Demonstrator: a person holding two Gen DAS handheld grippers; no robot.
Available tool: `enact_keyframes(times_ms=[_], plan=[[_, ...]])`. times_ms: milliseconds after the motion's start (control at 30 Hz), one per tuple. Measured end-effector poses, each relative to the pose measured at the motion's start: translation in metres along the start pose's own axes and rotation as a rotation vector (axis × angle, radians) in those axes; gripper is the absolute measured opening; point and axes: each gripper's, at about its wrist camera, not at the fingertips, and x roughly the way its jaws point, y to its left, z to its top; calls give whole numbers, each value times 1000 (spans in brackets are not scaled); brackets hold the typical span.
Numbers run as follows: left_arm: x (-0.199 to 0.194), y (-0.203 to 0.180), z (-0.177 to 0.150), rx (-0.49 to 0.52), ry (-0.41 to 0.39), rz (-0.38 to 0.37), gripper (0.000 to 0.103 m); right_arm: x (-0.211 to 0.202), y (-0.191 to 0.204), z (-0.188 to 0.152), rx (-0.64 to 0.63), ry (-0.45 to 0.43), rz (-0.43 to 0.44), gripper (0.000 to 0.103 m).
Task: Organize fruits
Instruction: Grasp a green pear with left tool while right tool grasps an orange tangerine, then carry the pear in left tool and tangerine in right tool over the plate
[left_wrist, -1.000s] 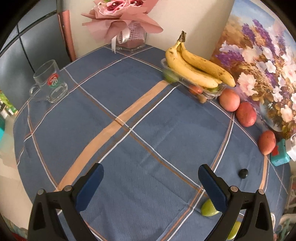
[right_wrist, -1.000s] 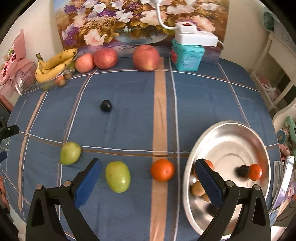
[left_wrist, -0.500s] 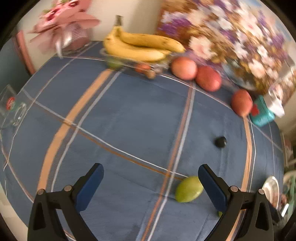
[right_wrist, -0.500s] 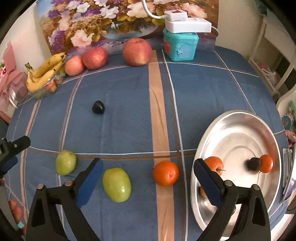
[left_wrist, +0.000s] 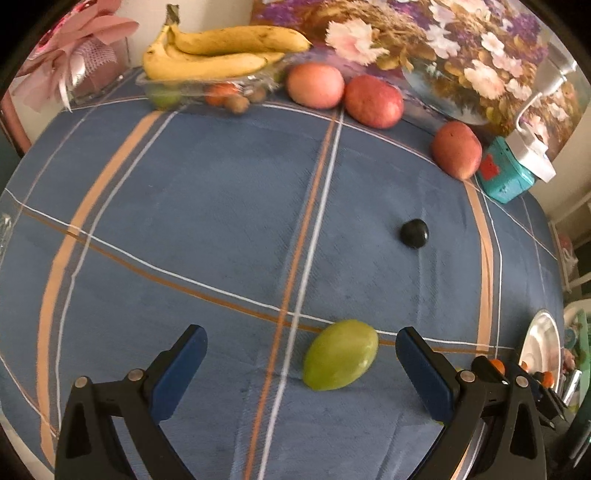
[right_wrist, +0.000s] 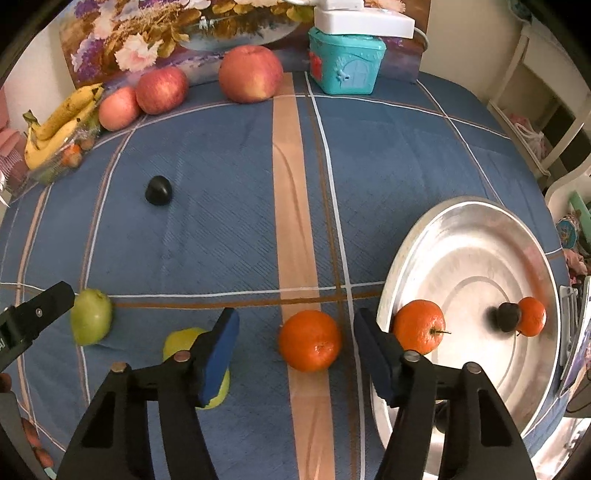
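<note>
- Between the blue-padded fingers of the left gripper (left_wrist: 301, 363), spread wide and empty, a green fruit (left_wrist: 340, 355) lies on the blue plaid cloth of the surface (left_wrist: 207, 206); it sits nearer the right-hand finger, touching neither.
- Beyond it, well apart, a small dark fruit (left_wrist: 415, 233) rests alone on the cloth.
- Along the far edge, a bunch of bananas (left_wrist: 221, 50) lies on top of a clear tray (left_wrist: 199, 88) of small fruit, and three red apples (left_wrist: 373, 101) stand in a row beside it, in front of a flower painting (left_wrist: 461, 48).
- A teal box (left_wrist: 504, 175) stands just beside the last apple.
- Low in the right wrist view, the right gripper (right_wrist: 295, 349) is also released, its fingers spread open with an orange (right_wrist: 309, 340) on the surface between them; neither finger touches it.
- A second, yellow-green fruit (right_wrist: 197, 365) lies partly hidden behind the left-hand finger of that gripper; contact cannot be told.
- A steel plate (right_wrist: 476, 236) lies at the right, just beside the right-hand finger, holding an orange (right_wrist: 419, 326) near its rim and, further in, a smaller orange (right_wrist: 532, 316) touching a dark fruit (right_wrist: 509, 316).
- At the left border of that view, a black tip of the left gripper reaches up to the first green fruit.
</note>
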Motion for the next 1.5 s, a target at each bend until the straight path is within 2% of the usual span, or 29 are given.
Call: enact_keyframes(times_ms=[133,300,433,600,667,800,833,867,1000,1100,1500], plan=[[4,-7,-2,9,9,-31,103,1,2,0,-17,-6,-42,55],[5,-18,-3,54,9,-29,103,3,4,-2,-57,-8,-102,46],[10,-22,-2,71,26,-16,103,4,7,-3,-78,-7,-119,44],[12,-25,-1,73,28,-2,101,5,10,-6,-76,0,-99,36],[12,-24,1,63,31,-9,91,4,11,-7,-77,-2,-91,36],[16,-22,2,42,50,-36,85,-4,5,-5,-4,-9,38,36],[18,-22,2,42,60,-47,79,-6,5,-4,4,-14,52,36],[19,-22,2,42,67,-52,73,-8,4,-1,8,-21,59,36],[23,-22,1,37,88,-66,65,-20,3,1,11,-54,66,36],[27,-20,1,16,110,-80,50,-27,1,2,22,-66,78,36],[4,-11,2,-52,82,-139,48,-43,-4,10,43,-95,101,36]])
